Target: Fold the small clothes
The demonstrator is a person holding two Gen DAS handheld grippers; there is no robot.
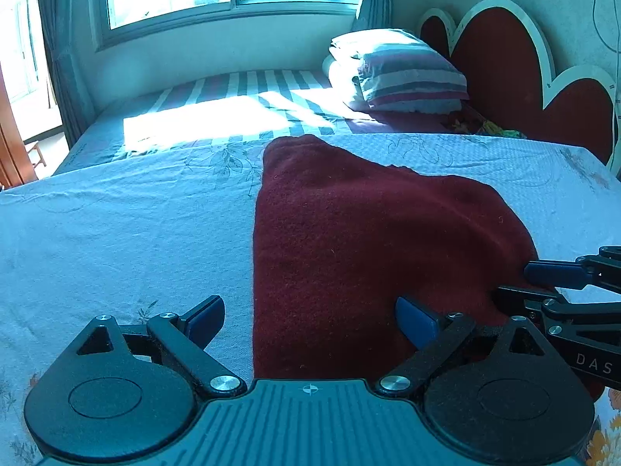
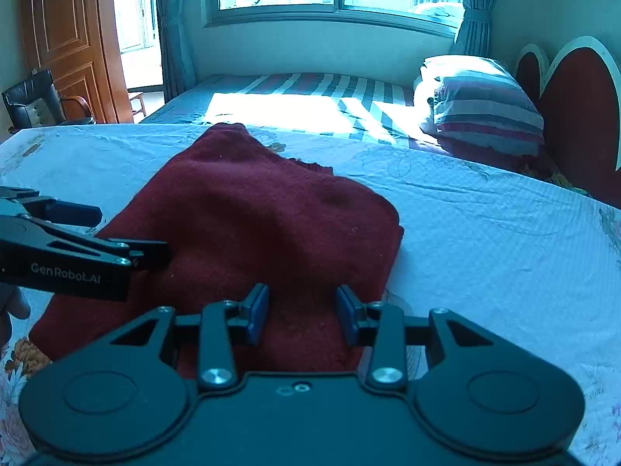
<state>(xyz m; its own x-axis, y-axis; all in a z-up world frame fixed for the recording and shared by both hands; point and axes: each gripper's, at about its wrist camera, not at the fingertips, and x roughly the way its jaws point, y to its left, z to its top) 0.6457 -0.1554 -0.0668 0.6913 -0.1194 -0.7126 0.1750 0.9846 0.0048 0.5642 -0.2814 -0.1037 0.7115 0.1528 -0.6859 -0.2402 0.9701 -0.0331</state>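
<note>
Cloth is what we are working on: a dark red knit garment (image 1: pixel 372 240) lies on the flowered sheet (image 1: pixel 128 225) of the table-like surface close to us. It looks partly folded, with one narrow end pointing far away toward the striped bed (image 1: pixel 248 89) and the pillows (image 1: pixel 403 73).

We see our left gripper (image 1: pixel 310 320) with its blue pads spread wide. It hangs over the near left edge of the red garment, one pad over the sheet and one over the cloth. It holds nothing.

We see our right gripper (image 2: pixel 302 312) over the near right part of the garment. Its pads are partly apart, a smaller gap than the left one. Nothing sits between them that we can tell.

We think the next job is to grab the near edge with both grippers and fold it over to the far end. To do it well, we should go low so each pad slides under all the layers. We should pinch both corners at the same height. Then we lift and carry them evenly, so the fold lands straight. If one side grabs only the top layer, the fold could come out crooked.
</note>
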